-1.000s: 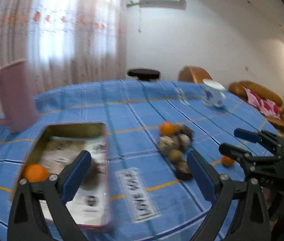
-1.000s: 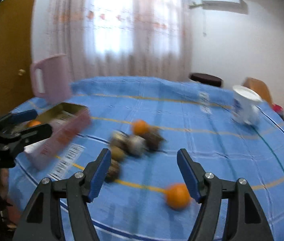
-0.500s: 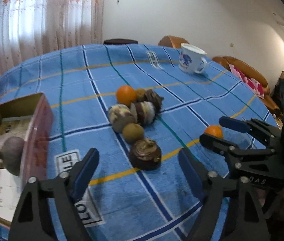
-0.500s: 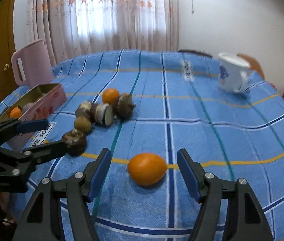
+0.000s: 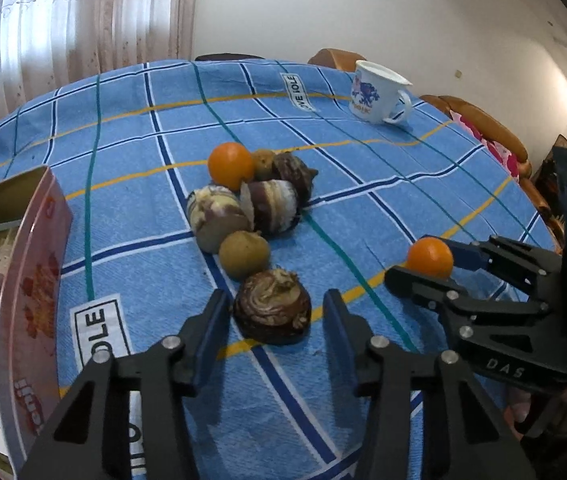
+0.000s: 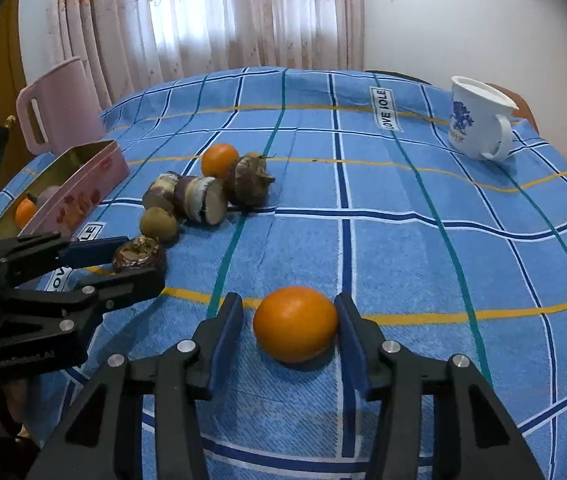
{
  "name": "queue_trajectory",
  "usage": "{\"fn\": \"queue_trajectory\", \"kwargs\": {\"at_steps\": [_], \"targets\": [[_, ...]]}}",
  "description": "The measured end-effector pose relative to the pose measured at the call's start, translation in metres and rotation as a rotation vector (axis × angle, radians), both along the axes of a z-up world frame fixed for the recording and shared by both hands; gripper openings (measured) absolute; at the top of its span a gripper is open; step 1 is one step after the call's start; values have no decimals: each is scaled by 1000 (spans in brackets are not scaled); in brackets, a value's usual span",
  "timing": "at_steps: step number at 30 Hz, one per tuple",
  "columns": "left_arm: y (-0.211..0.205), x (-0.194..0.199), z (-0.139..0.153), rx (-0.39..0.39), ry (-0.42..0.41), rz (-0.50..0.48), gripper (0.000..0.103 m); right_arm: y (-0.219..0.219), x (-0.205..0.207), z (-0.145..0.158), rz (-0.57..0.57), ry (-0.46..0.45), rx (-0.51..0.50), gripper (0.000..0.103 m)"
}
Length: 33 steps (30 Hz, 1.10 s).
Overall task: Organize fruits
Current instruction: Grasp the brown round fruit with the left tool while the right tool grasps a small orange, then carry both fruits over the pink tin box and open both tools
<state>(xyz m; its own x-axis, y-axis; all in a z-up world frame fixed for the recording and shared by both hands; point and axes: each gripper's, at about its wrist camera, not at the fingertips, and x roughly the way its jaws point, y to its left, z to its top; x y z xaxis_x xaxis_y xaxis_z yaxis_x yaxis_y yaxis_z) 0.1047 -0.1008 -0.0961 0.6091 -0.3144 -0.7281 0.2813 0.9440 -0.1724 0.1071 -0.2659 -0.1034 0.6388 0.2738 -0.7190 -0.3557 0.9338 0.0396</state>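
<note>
Both grippers sit low over the bench (image 6: 423,208), each straddling one fruit, and both have just been closing. Left gripper (image 5: 277,314) has its jaws either side of the dark fruit (image 5: 272,306) at the near end of the pile; a sliver of cloth shows on each side, so the pads are apart from it and nothing is clamped. Right gripper (image 6: 288,322) brackets the lone orange (image 6: 295,323): its right pad looks to be touching the skin, while a gap remains at the left pad, so this grip is not yet made either.

To do the step well, each gripper should probably finish closing with the fruit centred between the pads, squeezing at the widest part so the round orange does not roll out forward. The dark fruit looks soft and lumpy, so a gentle squeeze seems wise. It lies just beside the brown fruit (image 5: 244,255), and a straight lift should leave the pile undisturbed. The tin (image 6: 83,192), well to the left, is the likely destination; it already holds an orange fruit and a pale round one.

Much of the tin is cut off in the left view. Whether the right pad truly presses the orange is hard to tell. The pile's far fruits overlap, so their count is uncertain.
</note>
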Motion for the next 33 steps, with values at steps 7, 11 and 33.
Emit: {"fn": "queue_trajectory", "kwargs": {"at_steps": [7,11,33], "targets": [[3,-6,2,-26,-25,-3,40,2,-5,2,25,-19,5,40],[7,-11,5,-49,-54,-2,40,2,-10,5,42,-57,19,40],[10,-41,25,-51,-265,42,40,-8,-37,22,77,-262,122,40]]}}
